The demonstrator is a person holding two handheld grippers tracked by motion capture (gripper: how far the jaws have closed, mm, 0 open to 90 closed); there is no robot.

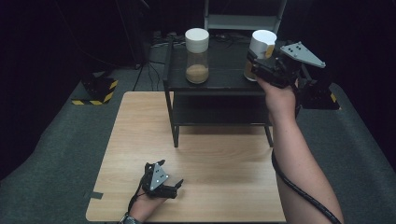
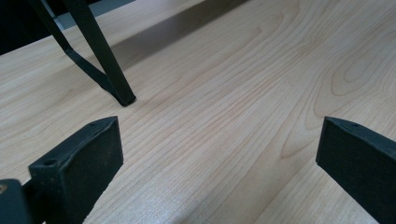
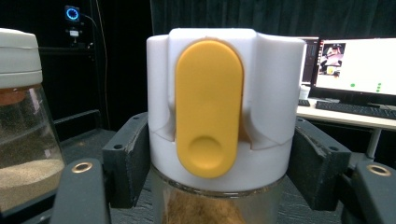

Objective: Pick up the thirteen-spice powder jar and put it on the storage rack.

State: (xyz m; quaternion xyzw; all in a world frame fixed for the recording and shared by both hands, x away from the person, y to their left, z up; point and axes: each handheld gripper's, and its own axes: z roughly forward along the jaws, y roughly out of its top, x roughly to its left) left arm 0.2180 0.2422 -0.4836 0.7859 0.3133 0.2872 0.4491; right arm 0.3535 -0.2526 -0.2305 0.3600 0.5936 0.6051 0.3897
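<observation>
We see the right gripper (image 1: 256,63) pinching the yellow-tabbed jar (image 3: 219,116) at the shelf's (image 1: 219,84) right edge; the left gripper (image 1: 172,186) rests spread near the table's (image 1: 224,158) front edge.

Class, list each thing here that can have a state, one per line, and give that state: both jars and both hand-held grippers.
Right jar: upright on the shelf, lid on, yellow flap down.
Left jar: upright, lid on, partly filled.
Right hand-held gripper: shut on the right jar.
Left hand-held gripper: open, empty, over the table.
</observation>
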